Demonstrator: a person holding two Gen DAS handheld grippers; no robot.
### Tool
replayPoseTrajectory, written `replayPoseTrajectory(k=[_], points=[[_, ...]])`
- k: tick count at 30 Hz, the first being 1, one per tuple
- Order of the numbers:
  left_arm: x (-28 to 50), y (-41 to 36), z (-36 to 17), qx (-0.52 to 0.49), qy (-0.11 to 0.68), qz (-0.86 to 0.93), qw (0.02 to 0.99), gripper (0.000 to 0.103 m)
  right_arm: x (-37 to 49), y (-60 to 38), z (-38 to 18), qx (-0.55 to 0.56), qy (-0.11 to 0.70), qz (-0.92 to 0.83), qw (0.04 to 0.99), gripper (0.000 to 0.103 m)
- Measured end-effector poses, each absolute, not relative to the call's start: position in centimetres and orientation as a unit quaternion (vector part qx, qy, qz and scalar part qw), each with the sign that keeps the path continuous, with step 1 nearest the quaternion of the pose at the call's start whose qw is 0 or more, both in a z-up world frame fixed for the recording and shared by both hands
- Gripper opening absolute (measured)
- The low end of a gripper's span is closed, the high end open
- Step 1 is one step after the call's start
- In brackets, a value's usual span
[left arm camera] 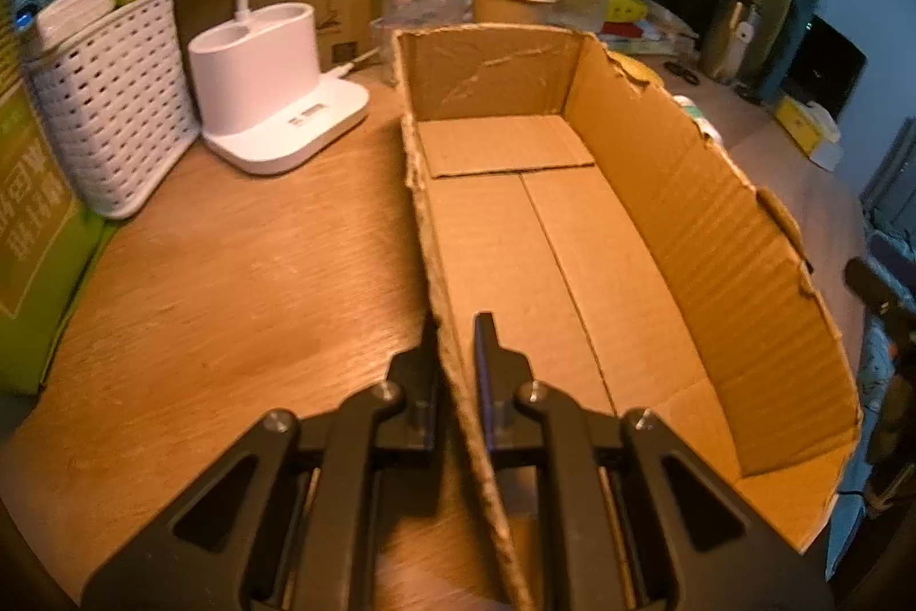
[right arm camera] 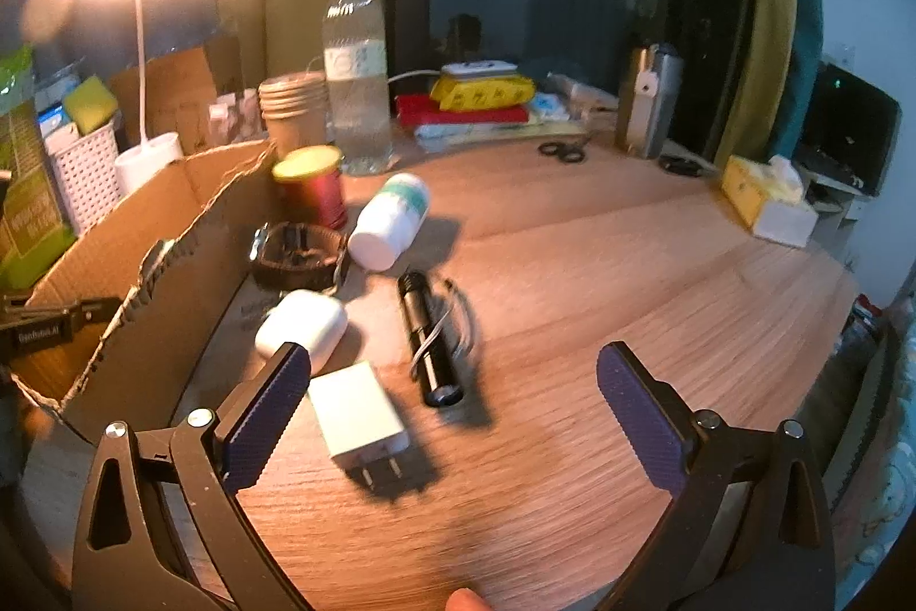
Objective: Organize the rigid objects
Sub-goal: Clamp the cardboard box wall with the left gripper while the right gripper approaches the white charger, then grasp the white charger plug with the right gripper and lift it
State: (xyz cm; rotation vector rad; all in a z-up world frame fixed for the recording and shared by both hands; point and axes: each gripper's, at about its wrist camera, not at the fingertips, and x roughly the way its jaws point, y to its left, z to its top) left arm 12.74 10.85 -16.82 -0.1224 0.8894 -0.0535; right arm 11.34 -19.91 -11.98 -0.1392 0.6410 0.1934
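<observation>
Left gripper (left arm camera: 456, 324): angled downward over the counter (left arm camera: 229, 279), jaws closed on the near left wall of the cardboard box (left arm camera: 572, 233), one finger outside the wall, one inside. The box lies open-topped and empty on the counter.

Right gripper (right arm camera: 452, 370): tilted down toward the counter, jaws spread wide, nothing between the pads. A fingertip of the person shows at the bottom edge of the right wrist view.

Loose items, all on the counter just right of the box's outer wall:
- white charger (right arm camera: 358, 410), prongs toward the camera, nearest the right gripper's left finger.
- white earbud case (right arm camera: 309, 324), partly behind that finger, just beyond the charger.
- black flashlight (right arm camera: 423, 336) with a cord loop, lying beside the charger.
- white pill bottle (right arm camera: 389, 221), on its side.
- dark watch strap (right arm camera: 297, 256), coiled, against the box wall.
- red can (right arm camera: 312, 187) with yellow lid, upright.

Background: water bottle (right arm camera: 355, 78), stacked paper cups (right arm camera: 295, 107), white lamp base (left arm camera: 269, 90), white basket (left arm camera: 109, 95).
</observation>
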Motion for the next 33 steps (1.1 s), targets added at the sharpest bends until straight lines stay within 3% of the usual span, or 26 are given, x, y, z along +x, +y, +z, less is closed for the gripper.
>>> replayPoseTrajectory(k=[11,27,31,33], points=[[13.0,11.3,-16.9,-0.078,0.430,-0.045,0.898,0.011,11.8,-17.0,-13.6,-0.083,0.337,0.133,0.928,0.084],[12.9,11.3,-16.9,-0.079,0.430,-0.049,0.898,0.011,11.9,-16.5,-14.8,-0.092,0.353,0.135,0.921,0.075],[13.0,11.3,-16.9,-0.077,0.430,-0.049,0.898,0.011,11.9,-16.5,-14.8,-0.095,0.353,0.135,0.921,0.059],[13.0,11.3,-16.9,-0.077,0.430,-0.049,0.898,0.011,11.8,-16.4,-14.6,-0.098,0.351,0.138,0.921,0.058]])
